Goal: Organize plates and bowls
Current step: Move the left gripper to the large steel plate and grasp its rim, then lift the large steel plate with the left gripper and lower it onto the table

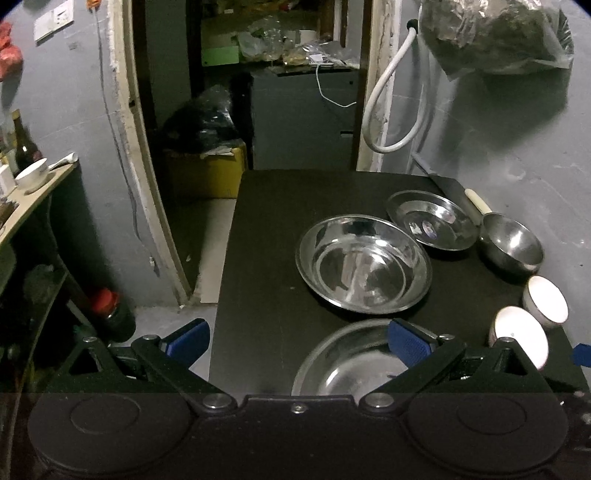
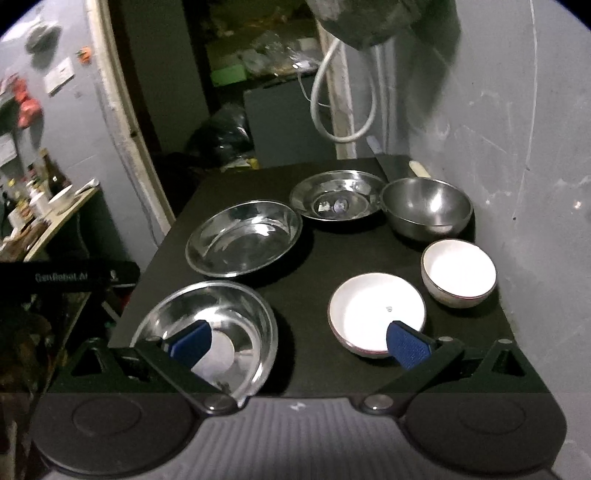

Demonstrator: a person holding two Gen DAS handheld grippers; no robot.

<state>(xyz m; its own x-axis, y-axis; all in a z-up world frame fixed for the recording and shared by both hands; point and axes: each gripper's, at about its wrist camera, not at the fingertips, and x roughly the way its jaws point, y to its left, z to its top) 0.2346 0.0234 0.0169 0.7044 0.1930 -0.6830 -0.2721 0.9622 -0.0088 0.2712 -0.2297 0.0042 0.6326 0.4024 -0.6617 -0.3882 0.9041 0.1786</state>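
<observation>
On the black table (image 2: 314, 266) stand three steel plates: a near one (image 2: 207, 332) (image 1: 351, 362), a middle one (image 2: 243, 238) (image 1: 364, 260) and a far one (image 2: 336, 201) (image 1: 432, 219). A steel bowl (image 2: 426, 206) (image 1: 511, 247) stands at the far right. Two white bowls (image 2: 376, 314) (image 2: 458, 273) stand at the right, also seen in the left wrist view (image 1: 521, 336) (image 1: 545, 301). My left gripper (image 1: 297, 341) is open and empty above the table's near left edge. My right gripper (image 2: 299, 345) is open and empty above the near edge, between the near plate and the near white bowl.
A grey wall (image 2: 517, 147) runs along the table's right side, with a white hose (image 1: 384, 110) and a hanging bag (image 1: 495, 33). A knife with a pale handle (image 1: 476, 201) lies at the far right corner. A shelf with bottles and a bowl (image 1: 33, 177) stands left, beside a doorway.
</observation>
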